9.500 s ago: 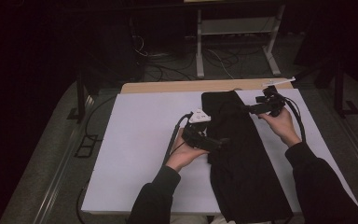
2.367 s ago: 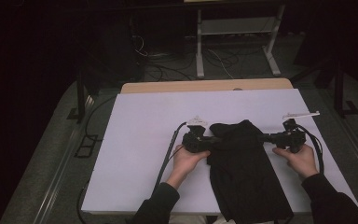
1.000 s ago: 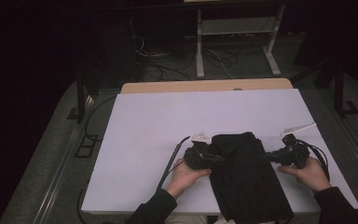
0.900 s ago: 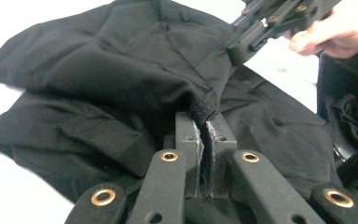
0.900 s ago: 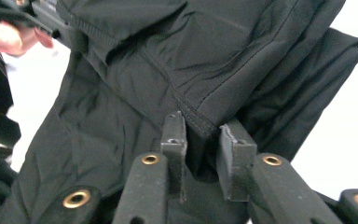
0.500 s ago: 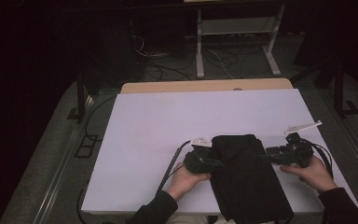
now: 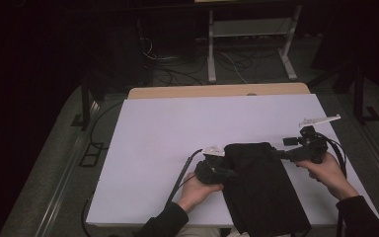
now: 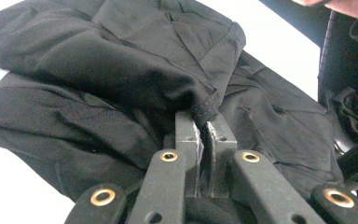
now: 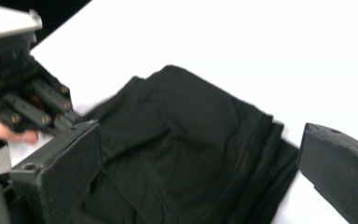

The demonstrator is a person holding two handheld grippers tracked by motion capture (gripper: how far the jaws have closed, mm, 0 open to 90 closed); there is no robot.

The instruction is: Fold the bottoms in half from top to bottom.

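Pinching hem of folded black fabric garment [image 8: 121, 79], left gripper [image 8: 200, 128] jaws closed tight on it; right gripper [image 9: 200, 158] jaws spread wide, garment between, untouched.

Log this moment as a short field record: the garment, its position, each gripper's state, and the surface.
item: black garment, folded over on itself
position: near right part of the white table, its near end reaching the table's near edge
left gripper: jaws shut on a hem of the black garment at its left side
right gripper: jaws wide apart, nothing between them, the folded cloth lying beyond, at the garment's right side
hands: one on each gripper, coming in from the near edge
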